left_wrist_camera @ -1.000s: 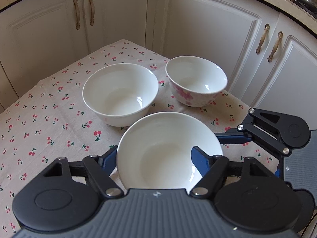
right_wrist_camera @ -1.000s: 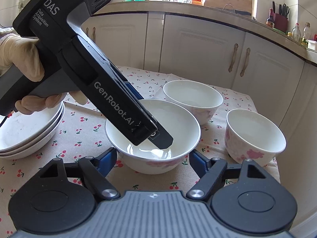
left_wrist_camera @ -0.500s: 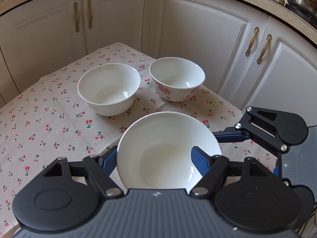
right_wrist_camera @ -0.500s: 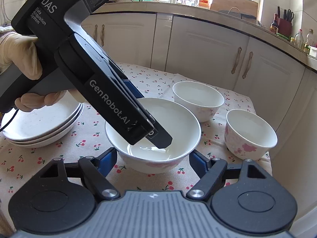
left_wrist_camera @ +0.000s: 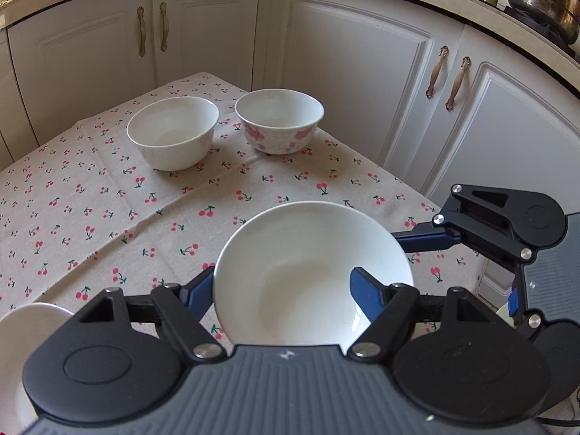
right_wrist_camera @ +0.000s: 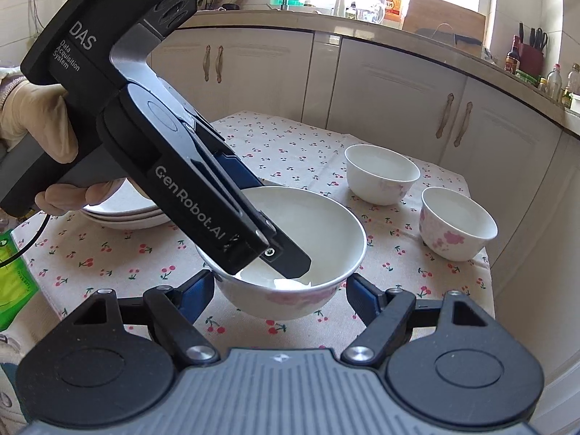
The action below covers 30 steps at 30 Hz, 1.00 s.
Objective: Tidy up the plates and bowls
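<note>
Covering the table, a cherry-print cloth (left_wrist_camera: 108, 195) beneath white cabinets (left_wrist_camera: 362, 72).

Glossy ceramic bowl (left_wrist_camera: 311, 275), matt printed cotton tablecloth (left_wrist_camera: 108, 210), black plastic tongs (left_wrist_camera: 279, 293)

Table (right_wrist_camera: 290, 137), covered by a beige cloth (left_wrist_camera: 90, 195) printed with small red cherries; creases run across the cloth. Standing directly on the cloth:
- plain white bowl (left_wrist_camera: 173, 132), far left in the left wrist view, upright;
- white bowl with pink flowers (left_wrist_camera: 279, 120), just to its right, near but apart;
- stack of shallow white plates (right_wrist_camera: 123, 210), at the left edge in the right wrist view, partly hidden.
</note>
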Tool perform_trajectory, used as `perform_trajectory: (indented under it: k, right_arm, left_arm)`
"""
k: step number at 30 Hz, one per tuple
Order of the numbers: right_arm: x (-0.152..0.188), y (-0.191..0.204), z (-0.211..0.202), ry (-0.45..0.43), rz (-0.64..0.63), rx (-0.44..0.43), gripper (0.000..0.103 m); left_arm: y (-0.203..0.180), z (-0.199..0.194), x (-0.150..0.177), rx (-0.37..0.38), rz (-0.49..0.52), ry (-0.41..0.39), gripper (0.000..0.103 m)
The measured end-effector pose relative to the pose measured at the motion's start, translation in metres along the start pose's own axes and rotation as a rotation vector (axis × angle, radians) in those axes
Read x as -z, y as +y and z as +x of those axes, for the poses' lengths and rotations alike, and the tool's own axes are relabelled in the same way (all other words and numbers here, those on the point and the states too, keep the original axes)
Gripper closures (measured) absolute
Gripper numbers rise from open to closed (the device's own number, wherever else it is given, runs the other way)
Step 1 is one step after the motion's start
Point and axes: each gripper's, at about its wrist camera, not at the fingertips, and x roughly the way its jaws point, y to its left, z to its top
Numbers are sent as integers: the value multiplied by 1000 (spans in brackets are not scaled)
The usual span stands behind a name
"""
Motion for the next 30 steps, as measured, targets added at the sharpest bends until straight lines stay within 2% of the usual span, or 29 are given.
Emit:
perform_trajectory:
  k: [5, 11, 18, 30]
  right_arm:
    - [11, 6, -14, 0, -5, -1, 20]
    - [25, 8, -18, 24, 2, 1, 20]
    - [31, 5, -15, 43, 10, 19, 20]
    - [32, -2, -12, 57, 26, 25, 20]
  left_arm:
    - [-20, 2, 15, -43, 24, -10, 26]
    - [-20, 3, 22, 17, -46, -33, 26]
    - [-18, 8, 20, 42, -102, -64, 26]
    - [-16, 14, 16, 59, -141, -84, 26]
